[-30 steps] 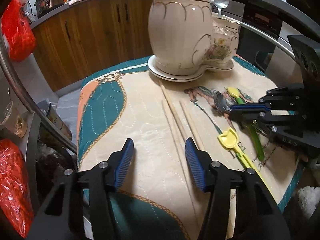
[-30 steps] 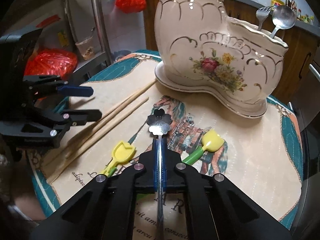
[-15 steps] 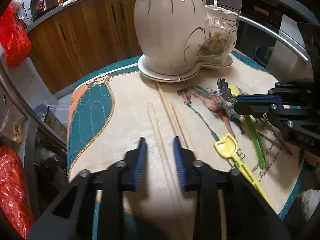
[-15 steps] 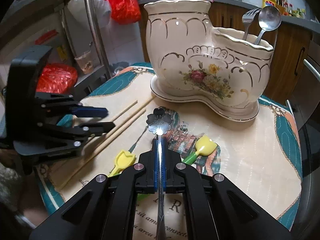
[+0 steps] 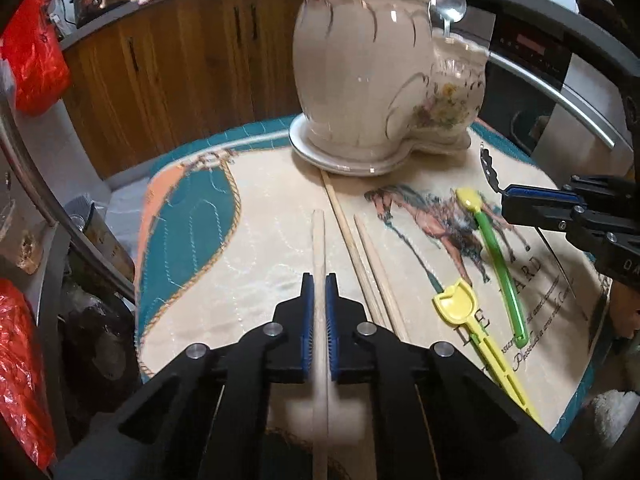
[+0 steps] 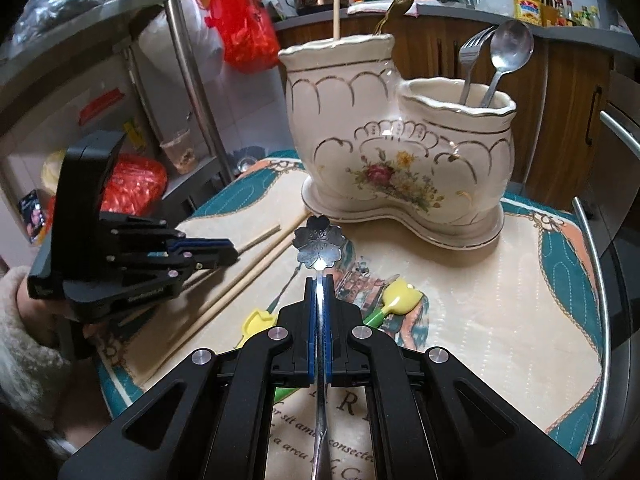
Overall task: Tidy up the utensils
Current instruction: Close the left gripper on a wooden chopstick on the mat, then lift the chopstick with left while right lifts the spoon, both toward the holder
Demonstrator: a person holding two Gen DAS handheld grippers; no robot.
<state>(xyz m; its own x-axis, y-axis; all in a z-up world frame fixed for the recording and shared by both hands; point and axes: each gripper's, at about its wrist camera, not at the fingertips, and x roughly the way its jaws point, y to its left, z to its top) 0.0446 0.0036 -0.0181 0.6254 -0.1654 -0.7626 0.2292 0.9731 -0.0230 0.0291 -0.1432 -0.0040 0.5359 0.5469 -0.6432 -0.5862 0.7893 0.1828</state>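
Observation:
In the left wrist view my left gripper point(image 5: 319, 280) is closing its jaws on a wooden chopstick point(image 5: 319, 240), and the blue pads press both its sides. Two more chopsticks point(image 5: 362, 248) lie on the mat just to its right. My right gripper point(image 6: 319, 280) is shut on the handle of a flower-shaped metal spoon point(image 6: 319, 246), held above the mat. The cream ceramic utensil holder point(image 6: 400, 140) stands at the back, with a fork and a spoon point(image 6: 508, 48) in its lower pocket. In the right wrist view the left gripper point(image 6: 234, 254) shows at the left.
A yellow scoop point(image 5: 460, 304) and a green-handled spoon point(image 5: 496, 256) lie on the quilted mat point(image 5: 240, 280) to the right. The mat's edge drops off at the left and near side. Red bags point(image 5: 32, 60), a metal rack post point(image 6: 192, 80) and wooden cabinets surround the table.
My left gripper went from wide open to shut around the leftmost chopstick. My right gripper rose a little with the flower spoon, and the holder now sits lower in its view.

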